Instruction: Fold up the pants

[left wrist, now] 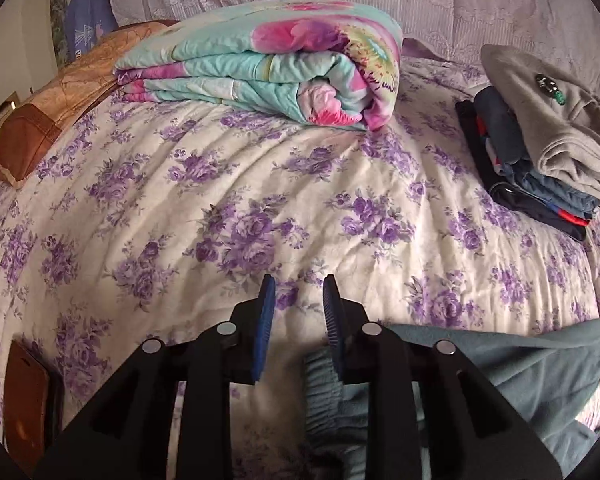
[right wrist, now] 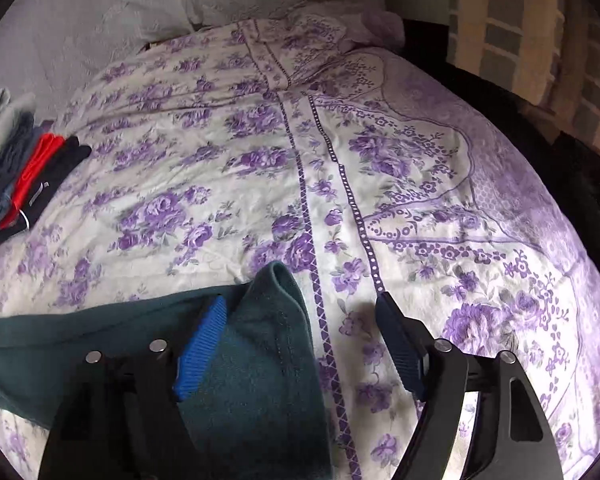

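On the far left of the bed (left wrist: 228,184) we see a brown phone (left wrist: 28,392) lying flat, well apart from the work. Our left gripper (left wrist: 300,320) hovers low over the sheet with its jaws parted and nothing between them. The pants (left wrist: 500,364) start just under its right finger: the gathered waistband (left wrist: 324,384) sits below and slightly right of that claw, and the teal cloth runs off rightward from there.

Farther back lie a folded quilt (left wrist: 268,64) and, to the right, a stack of clothes (left wrist: 540,140), both well clear of us.

Moving right, the same pants (right wrist: 240,360) come in from the left edge and end in a hem (right wrist: 284,280) that points up the bed. Our right gripper (right wrist: 300,344) is spread wide and holds nothing; its left finger lies over the cloth, its right finger over bare sheet.

So we judge the long axis runs left to right between our two claws, waistband nearer the left, leg end nearer the right. Each hand is close to its own end, and the fold likely calls for each to shift a little inward before pinching.
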Motion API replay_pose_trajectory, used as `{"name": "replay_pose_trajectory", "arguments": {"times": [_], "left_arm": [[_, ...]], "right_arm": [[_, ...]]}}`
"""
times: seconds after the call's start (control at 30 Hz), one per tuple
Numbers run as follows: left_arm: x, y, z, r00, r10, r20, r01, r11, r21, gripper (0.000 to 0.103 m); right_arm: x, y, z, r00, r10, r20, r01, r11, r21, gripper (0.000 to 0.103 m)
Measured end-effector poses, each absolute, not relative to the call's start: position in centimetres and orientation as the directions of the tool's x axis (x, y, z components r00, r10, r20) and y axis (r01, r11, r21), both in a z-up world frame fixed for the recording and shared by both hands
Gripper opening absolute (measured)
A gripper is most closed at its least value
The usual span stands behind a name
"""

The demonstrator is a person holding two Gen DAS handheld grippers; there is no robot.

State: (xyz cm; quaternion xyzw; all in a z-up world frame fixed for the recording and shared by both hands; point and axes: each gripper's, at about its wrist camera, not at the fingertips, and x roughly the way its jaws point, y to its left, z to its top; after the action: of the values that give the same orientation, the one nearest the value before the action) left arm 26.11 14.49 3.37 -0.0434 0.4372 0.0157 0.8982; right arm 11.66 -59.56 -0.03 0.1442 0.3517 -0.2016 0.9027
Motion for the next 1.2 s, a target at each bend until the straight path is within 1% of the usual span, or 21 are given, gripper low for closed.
{"name": "replay_pose_trajectory", "arguments": {"times": [0.07,0.13,0.17,0.27,0.3,0.33,0.37,0.4,0.47,0.6,0.63,0.7,0.73,0.77,0.8,0.83,0.87,0.93,1.0,1.07,1.2], "left_arm": [[24.7,14.7,4.2,0.633,-0.027,-0.773,-0.031,0.998,-0.060,0.025],[23.4,14.5,4.3,0.627,-0.067,-0.776,0.024,0.998,-0.066,0.027],[23.1,14.0,4.1,0.616,-0.065,-0.785,0.042,0.998,-0.049,0.030],[23.5,12.6,2.9,0.591,0.013,-0.806,0.058,0.997,0.058,0.038],[24.0,12.4,2.3,0.577,0.015,-0.817,0.065,0.996,0.064,0.040],[24.7,12.4,1.7,0.554,-0.005,-0.832,0.071,0.997,0.042,0.040],[25.3,12.4,1.0,0.528,-0.038,-0.849,0.078,0.997,0.004,0.038],[25.5,12.4,0.7,0.535,-0.044,-0.844,0.071,0.997,-0.007,0.035],[25.4,11.7,1.3,0.564,-0.058,-0.824,0.101,0.995,-0.001,0.018],[25.2,10.5,4.4,0.699,0.023,-0.714,0.067,0.993,0.098,0.017],[25.7,10.6,5.1,0.714,0.034,-0.700,0.042,0.995,0.091,0.017],[27.6,11.5,5.5,0.711,0.025,-0.703,-0.011,1.000,0.025,0.018],[28.8,11.8,5.0,0.693,0.035,-0.720,-0.035,0.999,0.015,0.021],[29.9,11.7,4.0,0.661,0.066,-0.748,-0.056,0.998,0.038,0.029],[30.9,11.7,2.7,0.611,0.133,-0.780,-0.098,0.991,0.092,0.050],[31.1,11.7,1.8,0.573,0.187,-0.798,-0.129,0.982,0.137,0.058],[30.7,11.7,1.6,0.577,0.198,-0.793,-0.130,0.980,0.149,0.063],[28.7,12.0,2.9,0.625,0.170,-0.761,-0.103,0.985,0.135,0.069],[26.0,12.9,4.5,0.660,0.140,-0.738,-0.079,0.990,0.116,0.082],[22.9,14.0,5.6,0.667,0.088,-0.740,-0.034,0.996,0.087,0.087],[16.4,16.6,4.7,0.602,0.039,-0.798,0.011,0.998,0.058,0.087]], "right_arm": [[11.1,-61.3,-0.6,0.698,-0.187,-0.691,0.468,0.849,0.243,0.083],[10.7,-62.1,-0.9,0.723,-0.139,-0.677,0.461,0.827,0.322,0.083],[10.7,-62.2,-0.9,0.731,-0.134,-0.669,0.456,0.825,0.333,0.084],[11.0,-61.6,-0.8,0.724,-0.139,-0.676,0.453,0.835,0.313,0.087],[11.1,-61.5,-0.8,0.721,-0.141,-0.678,0.452,0.838,0.307,0.087],[11.1,-61.5,-0.8,0.721,-0.140,-0.678,0.451,0.838,0.306,0.088],[11.1,-61.6,-0.8,0.723,-0.138,-0.677,0.450,0.838,0.310,0.088],[11.0,-61.7,-0.8,0.726,-0.134,-0.674,0.448,0.836,0.316,0.088],[10.9,-61.8,-0.8,0.731,-0.128,-0.670,0.445,0.834,0.327,0.088],[10.8,-62.0,-0.8,0.737,-0.120,-0.665,0.440,0.832,0.338,0.088],[10.8,-62.0,-0.8,0.739,-0.118,-0.664,0.439,0.831,0.341,0.088],[10.8,-62.1,-0.8,0.740,-0.115,-0.662,0.438,0.830,0.346,0.089],[10.8,-62.1,-0.8,0.740,-0.115,-0.663,0.438,0.830,0.345,0.089],[10.8,-62.1,-0.8,0.740,-0.116,-0.662,0.438,0.830,0.344,0.089],[10.8,-62.1,-0.8,0.741,-0.116,-0.662,0.438,0.830,0.345,0.089],[10.8,-62.1,-0.8,0.741,-0.115,-0.661,0.438,0.829,0.347,0.089],[10.8,-62.1,-0.8,0.743,-0.113,-0.660,0.437,0.829,0.350,0.089],[10.7,-62.1,-0.9,0.745,-0.109,-0.658,0.435,0.827,0.356,0.089],[10.7,-62.1,-0.9,0.744,-0.111,-0.659,0.436,0.828,0.352,0.089],[10.7,-62.1,-0.9,0.745,-0.111,-0.658,0.435,0.828,0.354,0.089],[10.6,-62.2,-0.9,0.747,-0.111,-0.656,0.435,0.827,0.356,0.089]]}}
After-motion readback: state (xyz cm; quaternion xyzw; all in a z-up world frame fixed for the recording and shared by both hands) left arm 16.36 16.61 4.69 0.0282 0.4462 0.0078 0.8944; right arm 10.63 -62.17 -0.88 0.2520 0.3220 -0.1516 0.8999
